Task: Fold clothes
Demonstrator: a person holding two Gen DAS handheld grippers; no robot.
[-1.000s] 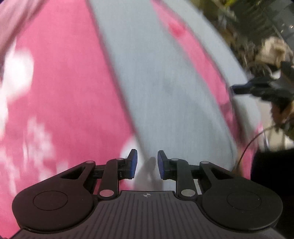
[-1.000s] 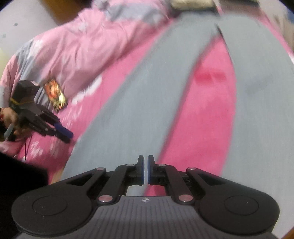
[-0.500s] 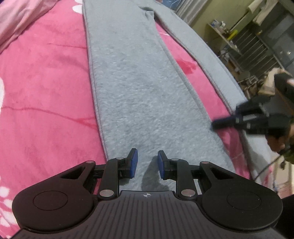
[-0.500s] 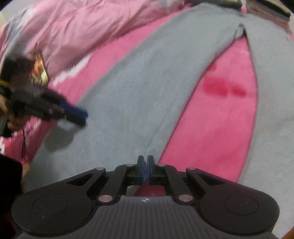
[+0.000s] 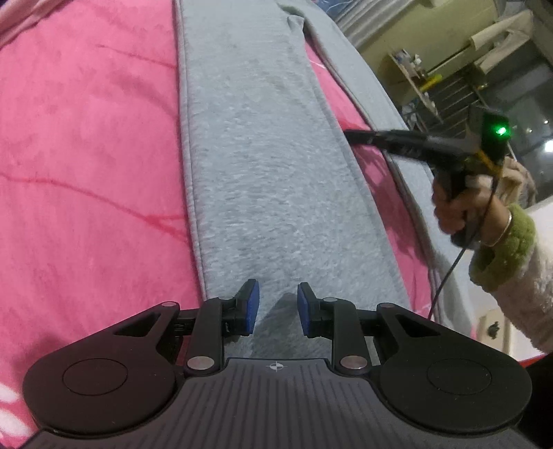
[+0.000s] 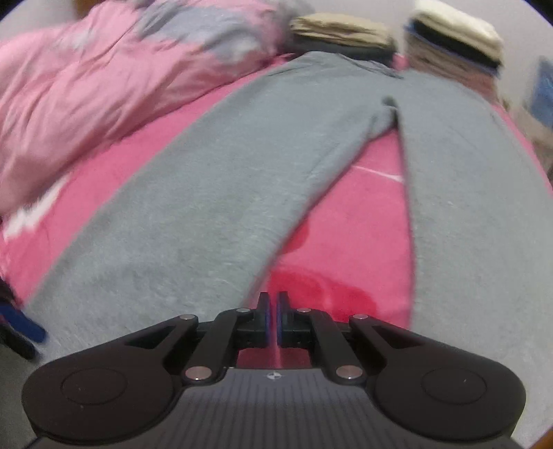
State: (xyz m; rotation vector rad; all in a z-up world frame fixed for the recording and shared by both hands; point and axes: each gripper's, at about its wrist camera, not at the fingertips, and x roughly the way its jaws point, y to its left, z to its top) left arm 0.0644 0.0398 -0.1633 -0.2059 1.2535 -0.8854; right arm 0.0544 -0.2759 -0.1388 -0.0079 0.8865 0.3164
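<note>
In the left wrist view, the left half of the frame is bare pink blanket (image 5: 86, 179), open room with nothing standing on it. The grey trousers (image 5: 269, 179) lie flat up the middle and raise no barrier. The right gripper (image 5: 349, 134) reaches in from the right edge, its tips at the near leg's inner seam, and with the hand (image 5: 456, 210) and dangling cable (image 5: 449, 273) it blocks the right side. In the right wrist view, a bunched pink quilt (image 6: 90, 89) fills the upper left, and two stacks of folded clothes (image 6: 342, 31) close off the top beyond the waistband; the pink wedge between the legs is free.
</note>
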